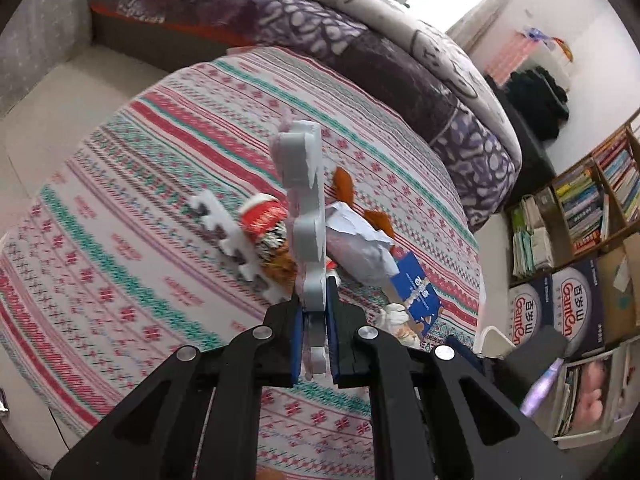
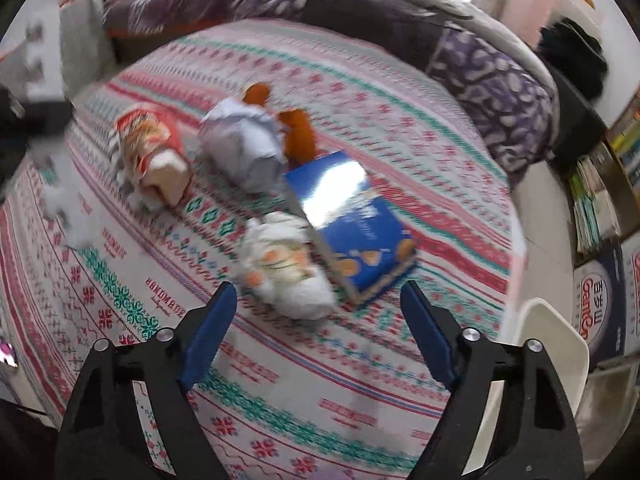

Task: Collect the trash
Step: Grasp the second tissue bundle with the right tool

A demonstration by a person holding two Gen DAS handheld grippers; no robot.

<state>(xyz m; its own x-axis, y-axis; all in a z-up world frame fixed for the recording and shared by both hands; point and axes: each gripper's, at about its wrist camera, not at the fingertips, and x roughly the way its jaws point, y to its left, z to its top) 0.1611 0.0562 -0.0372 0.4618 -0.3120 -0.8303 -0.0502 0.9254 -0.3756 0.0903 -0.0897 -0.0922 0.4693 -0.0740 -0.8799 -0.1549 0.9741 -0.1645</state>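
Observation:
My left gripper (image 1: 315,334) is shut on a white foam piece (image 1: 302,192) that stands up between its pads, above the patterned cloth (image 1: 140,208). Behind it lie another white foam piece (image 1: 232,240), a red snack bag (image 1: 266,220), a crumpled paper ball (image 1: 360,244), orange peel (image 1: 344,184) and a blue box (image 1: 418,294). My right gripper (image 2: 316,328) is open, just in front of a crumpled white wrapper (image 2: 288,268). The blue box (image 2: 352,220), paper ball (image 2: 244,148), orange peel (image 2: 296,128) and red snack bag (image 2: 154,152) lie beyond.
A bed with a purple blanket (image 1: 360,40) borders the far side. A white bin (image 2: 548,360) stands at the right edge of the cloth. Bookshelves (image 1: 592,192) and boxes (image 1: 560,312) stand at the right.

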